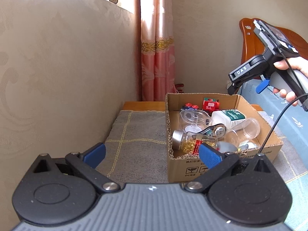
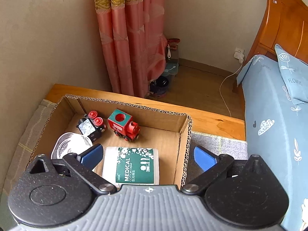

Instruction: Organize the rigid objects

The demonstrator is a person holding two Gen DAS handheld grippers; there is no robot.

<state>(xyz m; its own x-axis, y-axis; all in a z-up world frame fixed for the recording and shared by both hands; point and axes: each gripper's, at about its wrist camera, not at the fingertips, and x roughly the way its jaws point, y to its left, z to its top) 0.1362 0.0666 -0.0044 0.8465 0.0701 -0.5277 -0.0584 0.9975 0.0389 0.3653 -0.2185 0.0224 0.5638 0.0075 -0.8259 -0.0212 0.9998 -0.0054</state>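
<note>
An open cardboard box (image 1: 267, 127) (image 2: 184, 134) stands on a grey mat. It holds a red toy train (image 2: 125, 126) (image 1: 209, 105), a black toy wagon (image 2: 90, 127), a white medical cotton swab tub (image 2: 132, 165) (image 1: 229, 118), a glass jar (image 1: 190, 139) with a silver lid, and clear plastic cups (image 1: 248, 129). My right gripper (image 2: 148, 156) hovers open above the tub, touching nothing, its right finger outside the box wall. A hand (image 1: 284, 65) holds it. My left gripper (image 1: 153, 154) is open and holds nothing, at the box's near left corner.
The grey checked mat (image 1: 134, 134) covers a wooden table (image 2: 211, 119) set against a beige wall on the left. A pink curtain (image 2: 130, 38) hangs behind. A bed with blue sheets (image 2: 269, 115) runs along the right. A black cable (image 1: 273, 127) hangs over the box.
</note>
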